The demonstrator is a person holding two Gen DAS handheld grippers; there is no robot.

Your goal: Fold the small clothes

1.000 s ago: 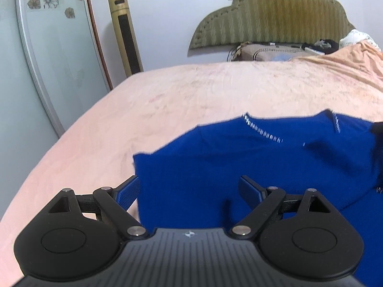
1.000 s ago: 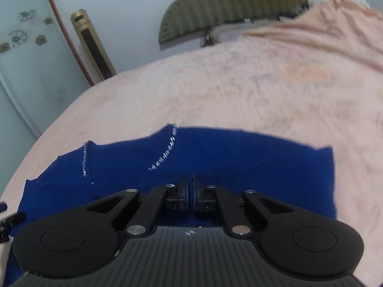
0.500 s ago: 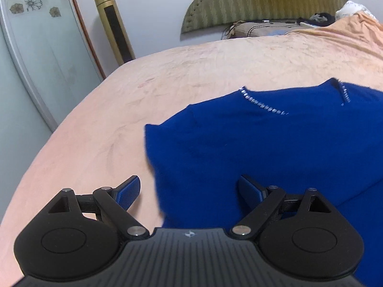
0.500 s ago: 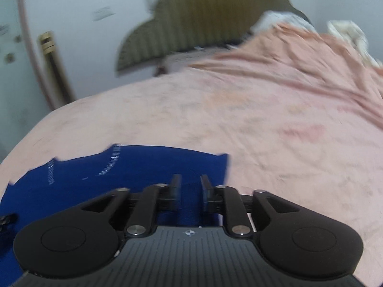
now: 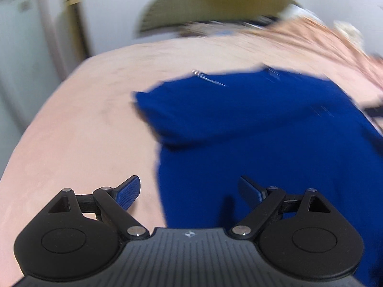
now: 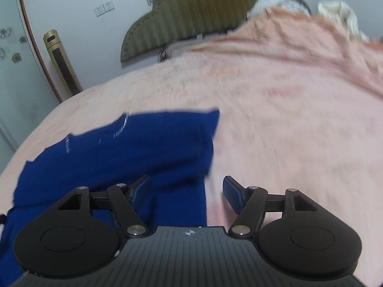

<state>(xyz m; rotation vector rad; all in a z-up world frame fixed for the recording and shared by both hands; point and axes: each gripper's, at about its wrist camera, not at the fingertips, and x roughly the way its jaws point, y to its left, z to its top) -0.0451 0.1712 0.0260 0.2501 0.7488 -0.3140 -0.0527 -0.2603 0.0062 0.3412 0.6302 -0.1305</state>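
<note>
On pink bedspread: blue top; left claw wide, empty; right claw just opened, empty.

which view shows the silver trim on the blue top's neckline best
The right wrist view. There the blue top is fairly sharp, and the silver trim reads as short dotted lines along the neckline. In the left wrist view the top fills more of the frame, but motion blur smears the trim into faint streaks.
</note>
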